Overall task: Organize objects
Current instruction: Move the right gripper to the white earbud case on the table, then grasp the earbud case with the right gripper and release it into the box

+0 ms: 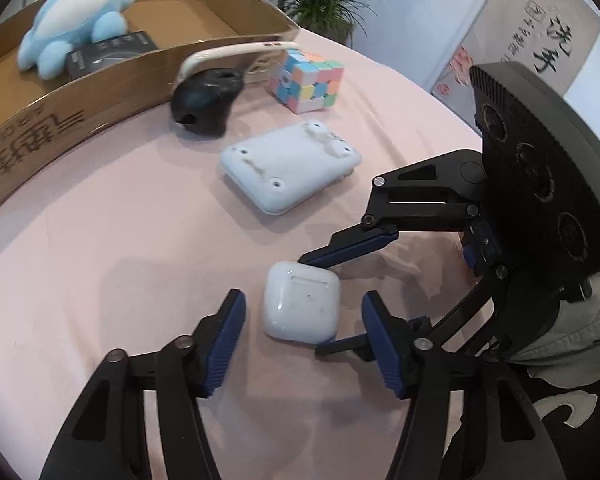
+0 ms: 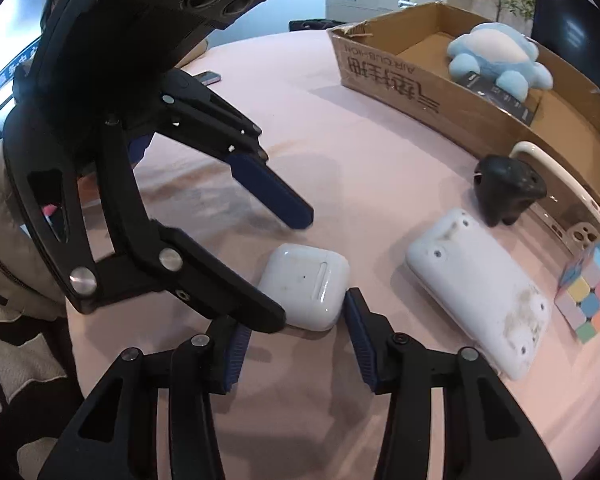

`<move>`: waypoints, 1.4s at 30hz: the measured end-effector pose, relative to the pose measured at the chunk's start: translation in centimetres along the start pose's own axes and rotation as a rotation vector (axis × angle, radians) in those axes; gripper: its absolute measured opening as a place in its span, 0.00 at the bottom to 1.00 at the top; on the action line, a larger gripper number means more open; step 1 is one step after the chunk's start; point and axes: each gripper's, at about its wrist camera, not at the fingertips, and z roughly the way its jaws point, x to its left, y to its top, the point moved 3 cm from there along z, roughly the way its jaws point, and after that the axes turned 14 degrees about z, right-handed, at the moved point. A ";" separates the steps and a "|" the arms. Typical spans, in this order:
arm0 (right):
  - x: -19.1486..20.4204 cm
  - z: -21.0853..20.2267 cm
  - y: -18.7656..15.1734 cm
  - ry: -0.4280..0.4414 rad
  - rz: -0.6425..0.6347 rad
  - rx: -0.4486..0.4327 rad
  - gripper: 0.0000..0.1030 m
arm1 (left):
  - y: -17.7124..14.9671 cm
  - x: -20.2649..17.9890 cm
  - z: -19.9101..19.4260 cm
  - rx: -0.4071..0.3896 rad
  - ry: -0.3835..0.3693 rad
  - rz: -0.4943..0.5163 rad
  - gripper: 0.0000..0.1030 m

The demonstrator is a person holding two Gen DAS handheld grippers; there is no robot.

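A white earbud case (image 1: pixel 302 304) (image 2: pixel 304 284) lies flat on the pink tablecloth (image 1: pixel 112 264). My left gripper (image 1: pixel 303 298) straddles it from the near side, and a gap shows between each blue pad and the case, so it is open. My right gripper (image 2: pixel 298 312) comes in from the right. Its right pad lies against the case's edge; the left gripper's finger (image 2: pixel 260 312) partly hides the other pad. In the left wrist view both right fingers touch opposite sides of the case.
Beyond the case lie a white power bank (image 1: pixel 290 166), a black mouse (image 1: pixel 206 98), a pastel puzzle cube (image 1: pixel 306 80) and a cream phone case (image 1: pixel 240 54). A cardboard box (image 1: pixel 100 92) holds a blue plush toy (image 1: pixel 76 24) and a dark packet (image 1: pixel 112 54).
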 end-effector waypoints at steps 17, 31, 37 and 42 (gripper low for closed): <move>0.0 0.3 0.6 -0.072 0.042 0.062 0.43 | 1.3 -0.7 1.6 0.090 0.040 0.112 0.40; 0.8 -2.3 2.6 -0.117 -0.017 -0.016 0.42 | 3.4 -1.6 -1.9 0.018 0.137 0.158 0.40; -0.4 -4.4 6.7 -0.161 -0.095 -0.085 0.42 | 7.7 0.1 -5.0 -0.024 0.220 0.220 0.40; -3.7 -6.5 11.7 -0.215 -0.107 -0.147 0.42 | 14.3 2.5 -6.4 -0.071 0.255 0.279 0.40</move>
